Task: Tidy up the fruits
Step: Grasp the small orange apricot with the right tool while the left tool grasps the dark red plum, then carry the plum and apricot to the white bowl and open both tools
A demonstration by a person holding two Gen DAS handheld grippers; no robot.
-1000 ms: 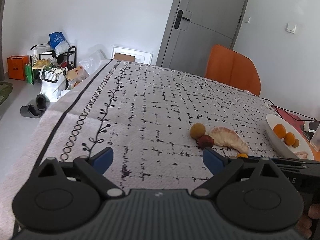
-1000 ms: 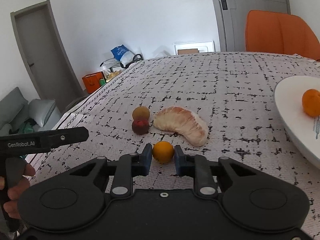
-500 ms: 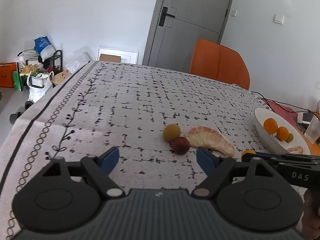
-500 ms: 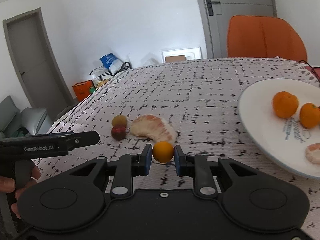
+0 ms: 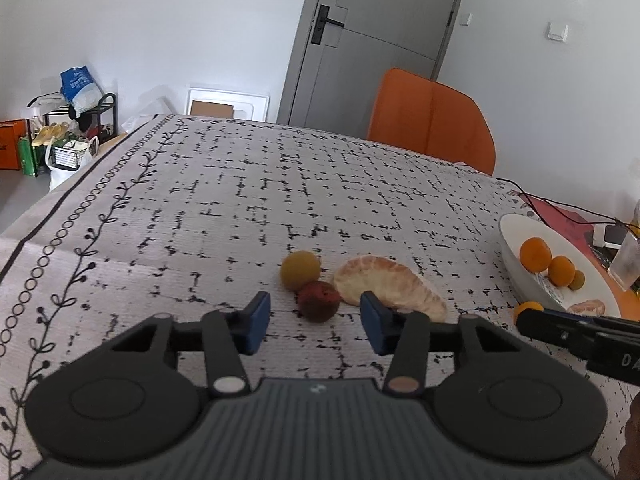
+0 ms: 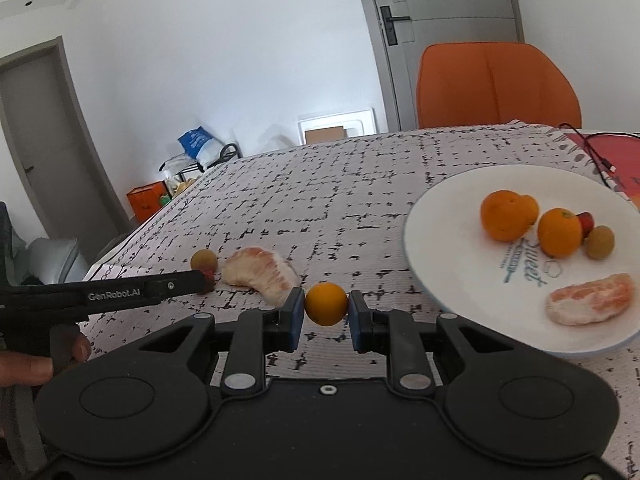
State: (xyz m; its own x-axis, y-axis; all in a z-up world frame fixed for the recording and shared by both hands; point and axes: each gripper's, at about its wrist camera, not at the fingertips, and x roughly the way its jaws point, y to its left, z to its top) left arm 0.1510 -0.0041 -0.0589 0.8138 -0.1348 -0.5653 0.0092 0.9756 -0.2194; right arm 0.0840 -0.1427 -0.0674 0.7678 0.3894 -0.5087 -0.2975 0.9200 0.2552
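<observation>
Your right claw [image 6: 326, 314] is clamped on a small orange fruit [image 6: 326, 303], just short of the white plate [image 6: 448, 272]. Left claw [image 5: 314, 322] is closing around the dark red fruit [image 5: 319, 301] beside the peeled pomelo segment [image 5: 390, 284], pads not touching yet. Probably light, soft-skinned, rolls easily: pinch across its widest middle, gently.

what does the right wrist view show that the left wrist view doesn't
Only the right wrist view: the right gripper shut on a small round orange fruit, blue print on the white plate, a small red fruit there, and a grey door at left.

Only the left wrist view: the left gripper from behind, jaws closing around a dark red round fruit, pads not yet touching.

Both: a yellow-brown round fruit, a peeled pale pomelo segment, an orange chair.
</observation>
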